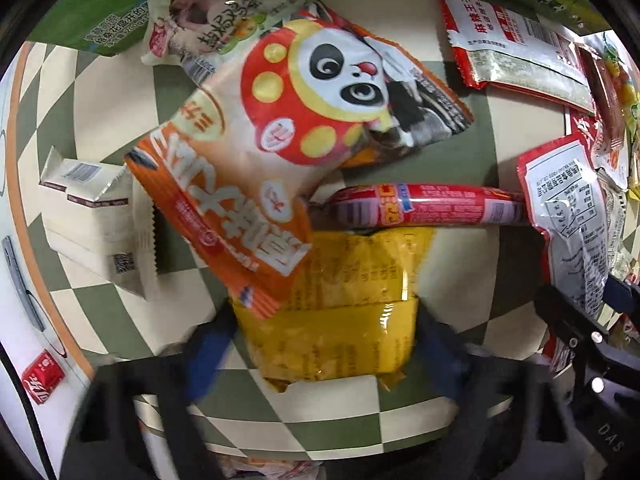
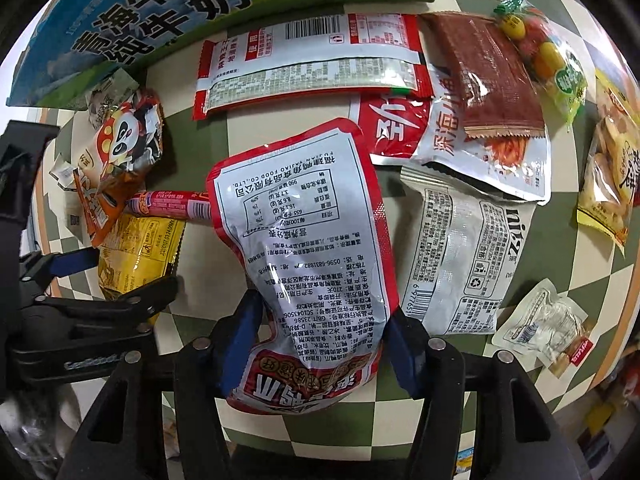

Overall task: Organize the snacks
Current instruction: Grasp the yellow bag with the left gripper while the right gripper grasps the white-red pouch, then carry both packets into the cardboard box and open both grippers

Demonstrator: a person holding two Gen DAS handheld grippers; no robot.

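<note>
Right tongs (image 2: 320, 344) clamp red-and-silver pouch (image 2: 308, 236), long axis running away from tongs. Left tongs (image 1: 324, 344) straddle yellow packet (image 1: 340, 312) on checkered table (image 1: 480, 152); contact unclear. Sausage stick (image 1: 420, 204) lies crosswise just beyond.

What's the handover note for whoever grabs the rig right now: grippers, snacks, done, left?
Left hand-held gripper: jaws either side of the yellow plastic snack packet lying on the checked tablecloth; contact too blurred to confirm.
Right hand-held gripper: shut on the red-and-silver foil pouch.
Orange panda-print bag overlaps the yellow packet; red sausage stick lies just beyond it.
Done: nothing visibly sorted.
Left: all the loose packets, scattered in front of the green milk carton box.
</note>
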